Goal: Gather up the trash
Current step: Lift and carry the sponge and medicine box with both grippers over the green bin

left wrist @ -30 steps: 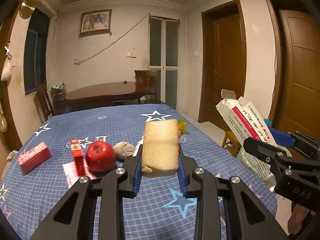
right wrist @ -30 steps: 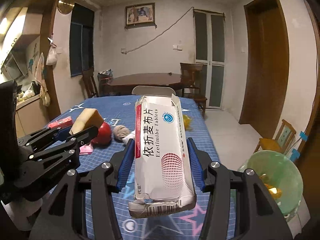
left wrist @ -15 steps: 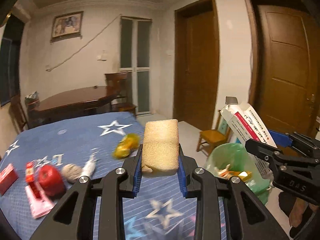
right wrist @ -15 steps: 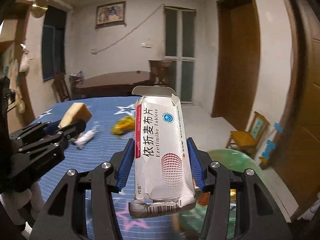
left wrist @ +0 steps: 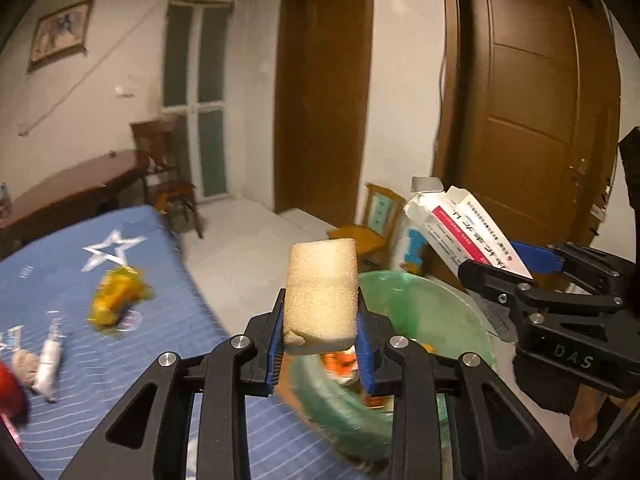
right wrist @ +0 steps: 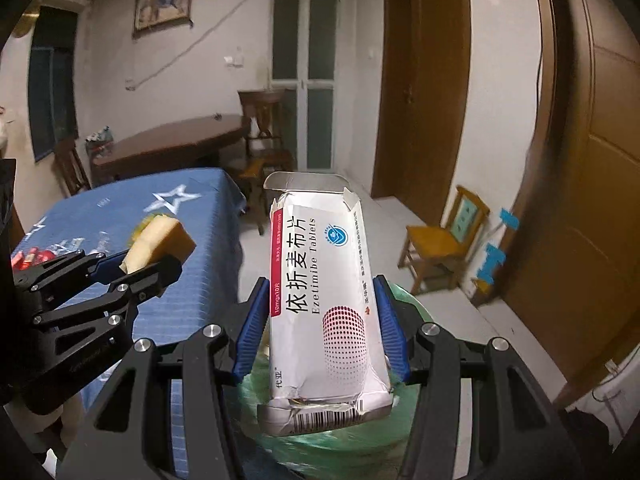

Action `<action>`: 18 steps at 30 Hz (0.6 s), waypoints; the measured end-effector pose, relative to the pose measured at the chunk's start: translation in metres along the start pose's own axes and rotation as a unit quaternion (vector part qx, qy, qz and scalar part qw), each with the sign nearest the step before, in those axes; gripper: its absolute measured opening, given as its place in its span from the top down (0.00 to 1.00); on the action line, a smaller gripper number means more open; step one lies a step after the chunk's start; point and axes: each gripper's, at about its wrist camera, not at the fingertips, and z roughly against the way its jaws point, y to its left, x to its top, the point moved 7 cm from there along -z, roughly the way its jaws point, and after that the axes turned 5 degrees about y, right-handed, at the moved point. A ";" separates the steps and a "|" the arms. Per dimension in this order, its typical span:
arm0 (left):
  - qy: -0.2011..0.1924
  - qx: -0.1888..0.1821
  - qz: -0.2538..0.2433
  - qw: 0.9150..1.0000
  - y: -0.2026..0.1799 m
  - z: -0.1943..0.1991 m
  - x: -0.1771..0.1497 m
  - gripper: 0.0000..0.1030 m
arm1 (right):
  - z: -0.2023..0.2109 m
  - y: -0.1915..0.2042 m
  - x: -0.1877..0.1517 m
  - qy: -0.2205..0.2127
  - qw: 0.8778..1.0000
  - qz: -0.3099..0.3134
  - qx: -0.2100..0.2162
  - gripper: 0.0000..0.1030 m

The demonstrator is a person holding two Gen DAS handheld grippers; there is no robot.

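Left hand-held gripper [left wrist: 320,340] clamps sponge [left wrist: 321,290], right hand-held gripper [right wrist: 322,332] clamps tablet box [right wrist: 326,304], both poised above green bin [left wrist: 432,312] for dropping.

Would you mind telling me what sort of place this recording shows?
Most likely a home dining room: a dark round wooden table with wooden chairs, a framed picture on the wall, and brown panelled wooden doors.

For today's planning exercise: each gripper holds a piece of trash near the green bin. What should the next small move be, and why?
Probably ease both grippers a little further over the green bin, then open them. The left gripper clamps the sponge just at the bin's near rim, and the right gripper holds the tablet box above the bin's mouth. Other trash already lies inside.
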 end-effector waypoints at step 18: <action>0.121 -0.058 -0.009 0.991 -0.035 -0.153 -0.013 0.70 | -0.082 -0.064 -0.038 0.118 0.992 -0.049 0.007 0.52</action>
